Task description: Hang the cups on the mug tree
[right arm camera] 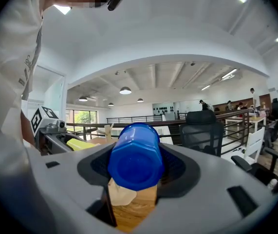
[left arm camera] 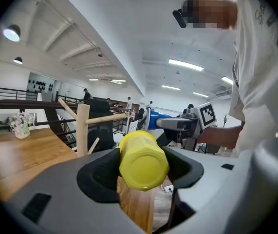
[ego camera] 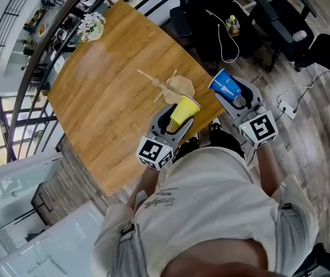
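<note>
Right, both claws are loaded and neither cup is on a peg yet.

Left claw (left arm camera: 141,174): the jaws pinch the yellow cup (left arm camera: 143,162) across its body. The cup lies along the jaws with its base toward the camera and its mouth toward the mug tree (ego camera: 173,86). In the head view the cup sits just on the person's side of the tree base. Whether the rim touches the base, I can't tell.

Right claw (right arm camera: 135,167): the jaws stand wide and are clamped on the blue cup (right arm camera: 135,155), in the same pose with its base toward the camera. It is to the right of the mug tree, by the worktop (ego camera: 107,108) edge and apart from the tree.

The mug tree stands upright on the worktop near the edge closest to the person, with its wooden pegs angled out from the post. In the left gripper view its post is left of the yellow cup, and the blue cup shows beyond it to the right.

A flower vase (ego camera: 92,26) stands well beyond the tree at the worktop's far corner, next to a dark railing (ego camera: 34,79). Office chairs (ego camera: 280,22) are on the floor, off past the tree's right side.
</note>
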